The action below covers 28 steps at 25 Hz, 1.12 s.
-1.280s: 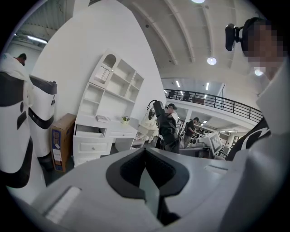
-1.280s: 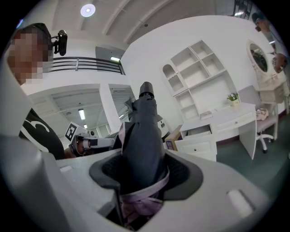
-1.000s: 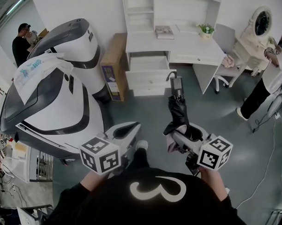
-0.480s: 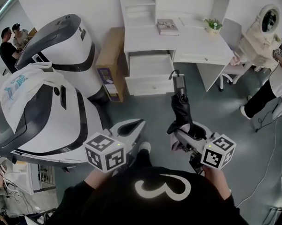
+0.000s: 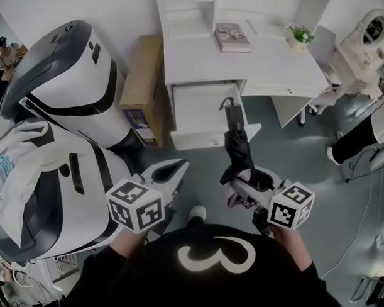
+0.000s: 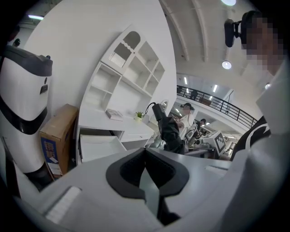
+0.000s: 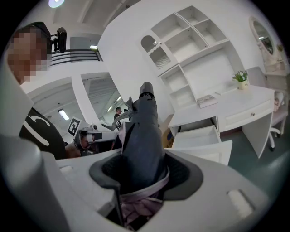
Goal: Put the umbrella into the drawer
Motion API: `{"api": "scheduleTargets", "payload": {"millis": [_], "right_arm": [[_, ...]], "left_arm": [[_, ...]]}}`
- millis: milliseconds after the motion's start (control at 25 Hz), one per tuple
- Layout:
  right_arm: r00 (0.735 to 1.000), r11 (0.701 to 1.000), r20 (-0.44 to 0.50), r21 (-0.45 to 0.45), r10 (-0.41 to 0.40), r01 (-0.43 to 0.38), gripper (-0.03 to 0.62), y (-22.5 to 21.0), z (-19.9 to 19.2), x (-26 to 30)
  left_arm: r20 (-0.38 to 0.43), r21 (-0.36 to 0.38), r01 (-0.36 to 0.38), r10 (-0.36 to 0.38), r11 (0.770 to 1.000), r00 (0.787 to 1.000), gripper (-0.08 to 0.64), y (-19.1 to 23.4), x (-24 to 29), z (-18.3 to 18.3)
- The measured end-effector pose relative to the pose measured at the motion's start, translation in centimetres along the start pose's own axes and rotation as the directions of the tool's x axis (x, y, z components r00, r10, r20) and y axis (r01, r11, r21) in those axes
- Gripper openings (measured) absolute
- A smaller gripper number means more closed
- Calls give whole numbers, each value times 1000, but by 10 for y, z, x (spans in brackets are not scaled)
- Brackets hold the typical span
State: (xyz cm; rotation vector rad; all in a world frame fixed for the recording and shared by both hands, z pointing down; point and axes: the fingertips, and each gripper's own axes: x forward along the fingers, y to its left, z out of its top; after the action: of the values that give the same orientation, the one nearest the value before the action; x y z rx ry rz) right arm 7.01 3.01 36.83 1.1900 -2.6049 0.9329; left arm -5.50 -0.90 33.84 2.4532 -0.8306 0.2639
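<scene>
A folded black umbrella point(image 5: 237, 148) stands up out of my right gripper point(image 5: 243, 178), which is shut on its lower end. Its handle and strap point(image 5: 230, 109) show against the open white drawer point(image 5: 200, 111) of the desk. In the right gripper view the umbrella point(image 7: 142, 136) fills the jaws of that gripper point(image 7: 144, 165), with the drawer point(image 7: 199, 136) ahead to the right. My left gripper point(image 5: 177, 166) is beside it at the left, shut and holding nothing. In the left gripper view its tips point(image 6: 146, 152) meet, and the drawer point(image 6: 97, 145) lies ahead to the left.
Two big white and dark grey machines point(image 5: 63, 78) point(image 5: 48, 186) fill the left side. A cardboard box point(image 5: 142, 88) leans beside the desk point(image 5: 270, 65), which carries a book point(image 5: 229, 36) and a potted plant point(image 5: 299, 36). A person point(image 5: 367, 134) stands at the right.
Both grippers have moved forward toward the desk along with my view. The open drawer is now much nearer, and the umbrella's handle overlaps it. Both grips are unchanged.
</scene>
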Motion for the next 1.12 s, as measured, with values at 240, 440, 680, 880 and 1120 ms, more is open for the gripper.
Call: {"api": "scheduleTargets", "payload": {"millis": [240, 440, 680, 880, 1120], "right_arm": [[999, 1000, -31, -21, -6, 5, 235, -12, 22, 48], [999, 1000, -45, -15, -26, 25, 235, -29, 29, 64], [996, 1000, -83, -7, -30, 29, 235, -51, 39, 85], [992, 1000, -125, -1, -15, 15, 235, -73, 50, 112], [984, 999, -177, -47, 0, -8, 235, -106, 70, 149]], "left_arm": [[-12, -5, 20, -20, 1000, 1000, 9, 48, 22, 18], [-5, 8, 22, -22, 1000, 1000, 9, 66, 31, 32], [1, -24, 6, -6, 1000, 1000, 9, 88, 44, 38], [7, -28, -28, 29, 999, 1000, 9, 115, 60, 53], [-9, -12, -77, 77, 997, 997, 9, 147, 83, 71]]}}
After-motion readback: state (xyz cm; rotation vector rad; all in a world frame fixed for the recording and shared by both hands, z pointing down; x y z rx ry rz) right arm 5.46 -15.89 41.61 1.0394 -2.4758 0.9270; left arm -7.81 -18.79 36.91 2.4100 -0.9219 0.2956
